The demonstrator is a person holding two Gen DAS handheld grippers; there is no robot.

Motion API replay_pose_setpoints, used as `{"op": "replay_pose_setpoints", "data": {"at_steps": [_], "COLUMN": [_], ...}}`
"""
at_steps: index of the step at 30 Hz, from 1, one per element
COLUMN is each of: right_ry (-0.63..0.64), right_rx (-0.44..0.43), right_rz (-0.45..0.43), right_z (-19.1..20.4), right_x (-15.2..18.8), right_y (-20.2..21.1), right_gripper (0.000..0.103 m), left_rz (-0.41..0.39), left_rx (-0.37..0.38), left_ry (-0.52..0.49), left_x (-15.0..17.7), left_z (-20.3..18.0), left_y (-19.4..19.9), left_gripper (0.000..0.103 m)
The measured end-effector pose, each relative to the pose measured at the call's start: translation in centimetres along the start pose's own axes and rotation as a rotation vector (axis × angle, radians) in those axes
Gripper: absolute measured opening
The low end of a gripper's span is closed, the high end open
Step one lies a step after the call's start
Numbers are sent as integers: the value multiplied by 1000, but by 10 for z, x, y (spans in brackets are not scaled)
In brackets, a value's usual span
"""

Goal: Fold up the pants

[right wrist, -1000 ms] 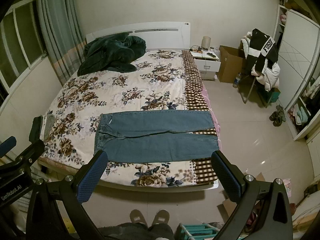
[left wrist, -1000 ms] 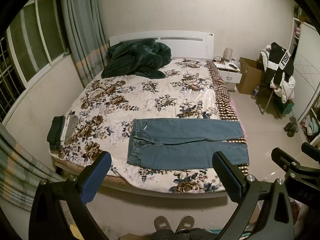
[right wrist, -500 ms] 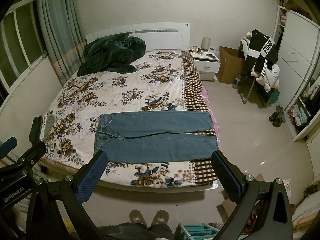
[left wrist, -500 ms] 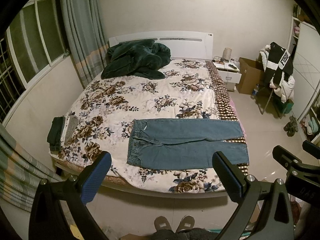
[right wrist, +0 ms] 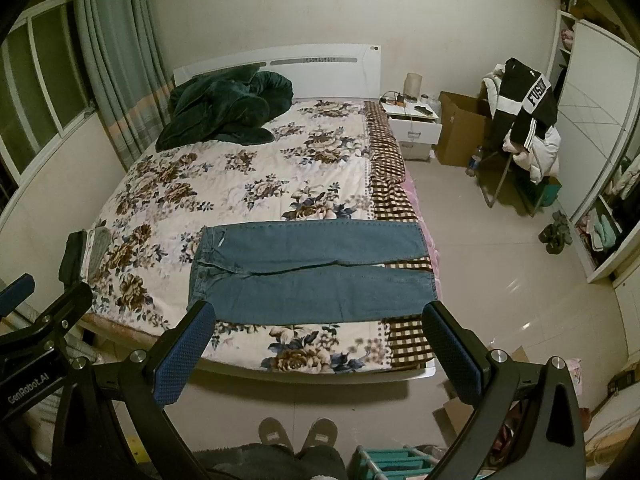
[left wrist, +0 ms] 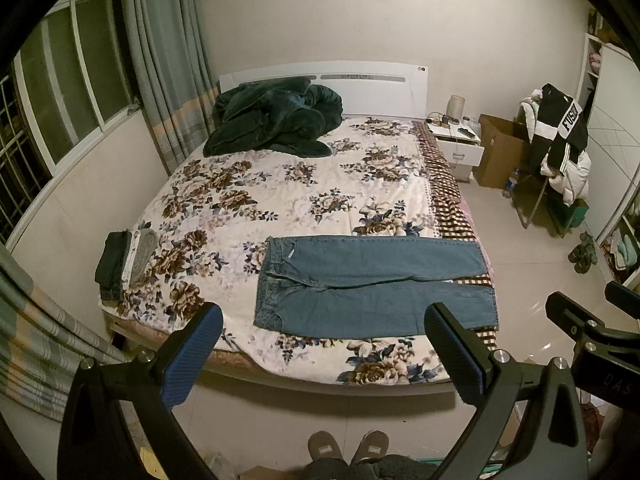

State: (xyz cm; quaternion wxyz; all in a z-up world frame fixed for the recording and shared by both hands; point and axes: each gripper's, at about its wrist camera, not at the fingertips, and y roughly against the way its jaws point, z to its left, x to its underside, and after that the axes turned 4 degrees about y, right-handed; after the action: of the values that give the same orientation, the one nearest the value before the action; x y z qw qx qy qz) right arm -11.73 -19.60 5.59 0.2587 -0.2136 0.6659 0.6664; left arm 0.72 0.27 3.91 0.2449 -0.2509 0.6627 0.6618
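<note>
Blue jeans [left wrist: 372, 284] lie flat and spread across the near end of a bed with a floral cover [left wrist: 280, 192], waistband to the left, legs running right. They also show in the right wrist view [right wrist: 312, 272]. My left gripper [left wrist: 324, 340] is open and empty, held back from the bed's foot, above the floor. My right gripper [right wrist: 320, 336] is open and empty at the same distance. Each gripper's body shows at the edge of the other's view.
A dark green blanket [left wrist: 276, 120] is heaped at the headboard. Folded dark and grey clothes [left wrist: 124, 260] lie at the bed's left edge. A nightstand [left wrist: 456, 140], cardboard box [left wrist: 500, 152] and clothes-laden chair [left wrist: 560, 152] stand right. My slippers [left wrist: 348, 446] are on the tiled floor.
Both views have shifted only slightly; the jeans lie as before and both grippers stay open.
</note>
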Motion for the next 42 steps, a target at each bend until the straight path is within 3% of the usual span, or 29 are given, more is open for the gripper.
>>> {"op": "replay_pose_setpoints", "data": {"at_steps": [10,14,23,31,42], "right_ry": [-5,-13,-49,-82,-242], "right_rx": [-6,8,32,80,142], "right_rz": [19,27,61,103,273], "right_z": [-9,-26,-69,-88,-79], "right_x": [-9,-5,-27,-74,-154], "right_y": [1,-29,-119,-241,-482], "right_gripper": [103,103,103,103,103], "left_rz": [12,-4,13,133,300], "left_rx": [-2,-30,-138,-154,-133], "left_ry": [4,8,49,57,149], "left_x": [-5,0,-15,-43,-106], "left_z": [-4,-5,-19,-23,8], "left_y": [-1,-12,-97,-196,-396], "left_gripper": [103,103,103,103,103]}}
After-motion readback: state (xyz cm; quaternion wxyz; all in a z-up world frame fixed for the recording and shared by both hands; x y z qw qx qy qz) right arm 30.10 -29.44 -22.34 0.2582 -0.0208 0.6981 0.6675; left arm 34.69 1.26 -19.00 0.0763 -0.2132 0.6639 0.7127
